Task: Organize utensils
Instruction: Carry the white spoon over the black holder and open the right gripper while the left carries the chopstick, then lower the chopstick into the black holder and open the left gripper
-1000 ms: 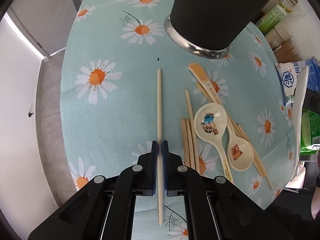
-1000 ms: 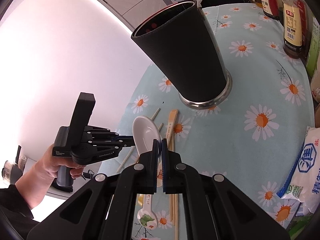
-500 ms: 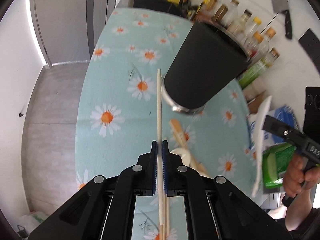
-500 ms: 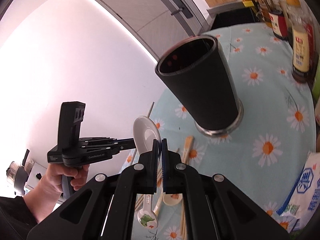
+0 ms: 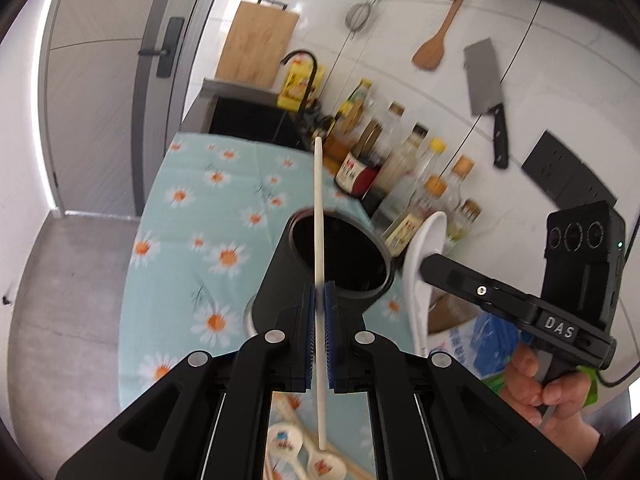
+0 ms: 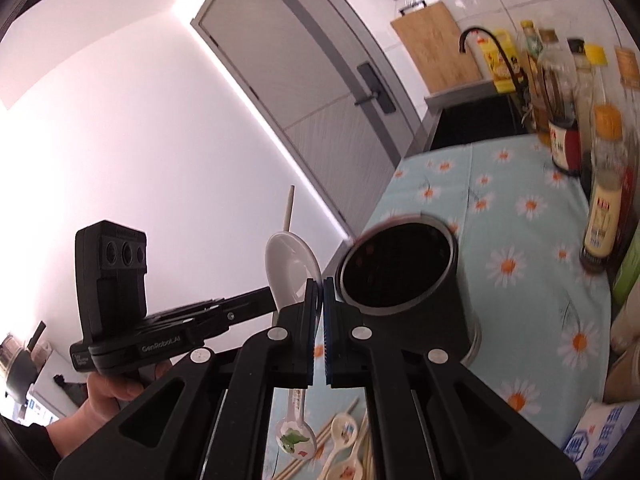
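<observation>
My left gripper (image 5: 319, 292) is shut on a pale chopstick (image 5: 318, 216), held upright above the table, its upper part in front of the open mouth of the tall black utensil holder (image 5: 340, 252). My right gripper (image 6: 319, 286) is shut on a white ceramic spoon (image 6: 290, 270), held up just left of the holder (image 6: 400, 276). The spoon also shows in the left wrist view (image 5: 424, 256), right of the holder. Below lie several loose spoons (image 6: 340, 444) and chopsticks (image 6: 304, 462) on the daisy tablecloth (image 6: 516, 240).
A row of sauce bottles (image 5: 404, 168) lines the table's far right edge by the wall. A sink (image 5: 248, 120) sits beyond the table's far end. A blue and white packet (image 6: 600, 436) lies at the near right. A door (image 5: 100, 80) is at the left.
Both grippers have risen and tilted up, carrying the chopstick and the spoon. I now look into the holder's open mouth from above; the holder sits lower in both views.
</observation>
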`<action>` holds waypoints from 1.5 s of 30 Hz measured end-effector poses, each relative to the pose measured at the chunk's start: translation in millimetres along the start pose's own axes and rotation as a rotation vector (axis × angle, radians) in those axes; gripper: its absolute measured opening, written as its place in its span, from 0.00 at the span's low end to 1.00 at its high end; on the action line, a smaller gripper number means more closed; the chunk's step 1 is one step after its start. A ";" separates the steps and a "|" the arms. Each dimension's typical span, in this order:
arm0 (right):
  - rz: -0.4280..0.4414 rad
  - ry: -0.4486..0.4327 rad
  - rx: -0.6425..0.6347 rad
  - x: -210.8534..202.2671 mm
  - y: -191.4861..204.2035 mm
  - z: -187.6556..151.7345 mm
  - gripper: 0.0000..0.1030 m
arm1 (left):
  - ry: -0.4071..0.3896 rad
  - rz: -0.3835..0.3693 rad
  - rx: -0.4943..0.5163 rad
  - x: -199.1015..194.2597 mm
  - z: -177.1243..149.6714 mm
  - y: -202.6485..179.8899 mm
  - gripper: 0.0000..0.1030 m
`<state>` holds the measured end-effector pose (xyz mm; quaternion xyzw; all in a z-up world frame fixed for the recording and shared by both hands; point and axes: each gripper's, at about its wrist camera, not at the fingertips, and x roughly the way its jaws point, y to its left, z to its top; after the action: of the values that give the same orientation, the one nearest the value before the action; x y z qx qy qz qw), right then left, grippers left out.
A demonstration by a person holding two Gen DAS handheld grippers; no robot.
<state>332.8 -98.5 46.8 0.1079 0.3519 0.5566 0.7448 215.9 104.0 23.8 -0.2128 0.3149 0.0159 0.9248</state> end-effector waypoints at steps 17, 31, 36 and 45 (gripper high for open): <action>-0.197 -0.297 -0.034 -6.1 -23.1 75.4 0.04 | -0.315 -0.119 -0.031 14.3 61.7 -4.5 0.04; -0.242 -0.284 0.005 28.3 -44.2 60.0 0.04 | -0.390 -0.092 -0.018 42.8 49.9 -2.1 0.04; -0.252 -0.246 0.035 35.4 -48.9 51.4 0.08 | -0.339 -0.080 0.024 53.7 36.5 -5.5 0.04; -0.243 -0.244 0.066 25.5 -45.2 46.9 0.19 | -0.285 -0.054 0.009 53.5 24.2 -0.1 0.05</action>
<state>400.4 -80.8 45.7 0.1556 0.2874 0.4332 0.8400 272.8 108.0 9.5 -0.2123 0.1748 0.0197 0.9612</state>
